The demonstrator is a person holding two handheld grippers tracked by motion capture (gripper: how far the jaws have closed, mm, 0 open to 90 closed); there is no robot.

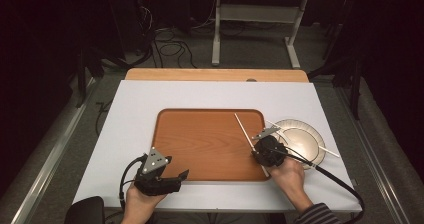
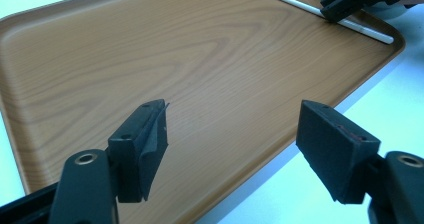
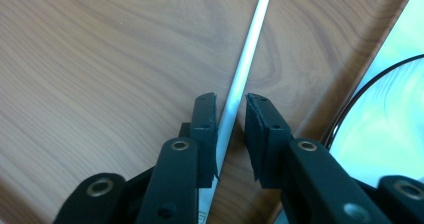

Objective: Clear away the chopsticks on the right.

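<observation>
High view: a white surface (image 1: 150,99) carries a wooden tray (image 1: 200,144) and a plate (image 1: 300,136), with cables on the dark floor beyond. No readable writing. Right hand-held gripper (image 3: 231,109) has jaws slightly parted around a white chopstick (image 3: 250,44) lying on the tray's right side, released. Left hand-held gripper (image 2: 232,134) gapes wide, empty.

Counting from the wooden tray (image 1: 200,144) at the middle of the table: one tray. Two white chopsticks, one (image 1: 245,131) lying along the tray's right edge, the other (image 1: 327,150) just off to the tray's right, across the plate. One pale round plate (image 1: 300,134), right of the tray. Two black grippers, one (image 1: 172,176) at the tray's near left corner, one (image 1: 257,156) over its right edge.
</observation>
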